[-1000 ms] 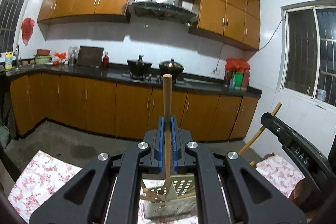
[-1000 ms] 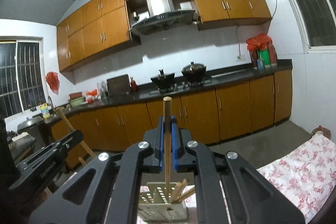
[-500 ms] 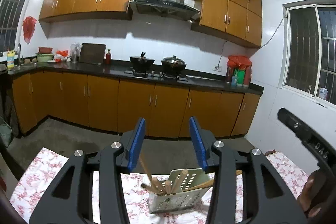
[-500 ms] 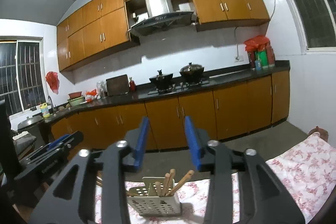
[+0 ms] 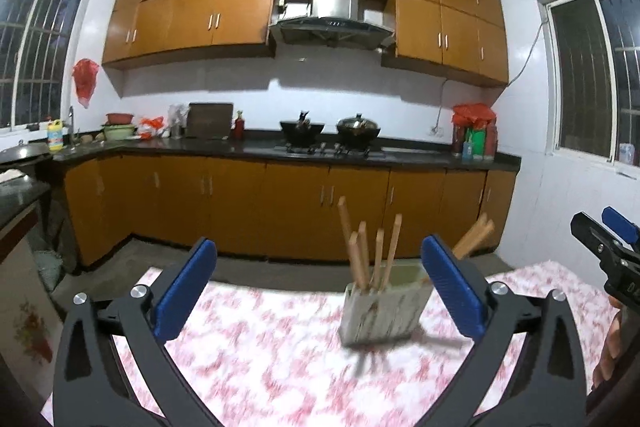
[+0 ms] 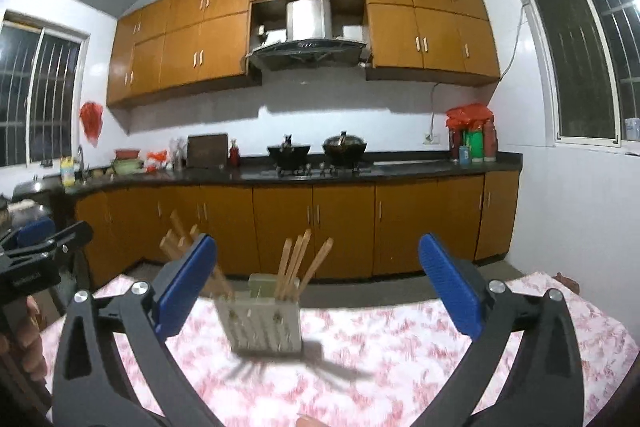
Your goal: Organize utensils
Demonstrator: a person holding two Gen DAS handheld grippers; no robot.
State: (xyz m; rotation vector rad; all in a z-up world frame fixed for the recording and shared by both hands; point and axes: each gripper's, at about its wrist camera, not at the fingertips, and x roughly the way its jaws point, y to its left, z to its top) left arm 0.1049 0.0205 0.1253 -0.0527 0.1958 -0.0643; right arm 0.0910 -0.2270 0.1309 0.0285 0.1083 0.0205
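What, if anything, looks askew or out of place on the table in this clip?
Nothing is spilled or broken. The chopsticks stand in the utensil holder on the floral tablecloth, but unevenly: some near upright, others splayed far out to one side. Both grippers have their jaws wide open and empty.
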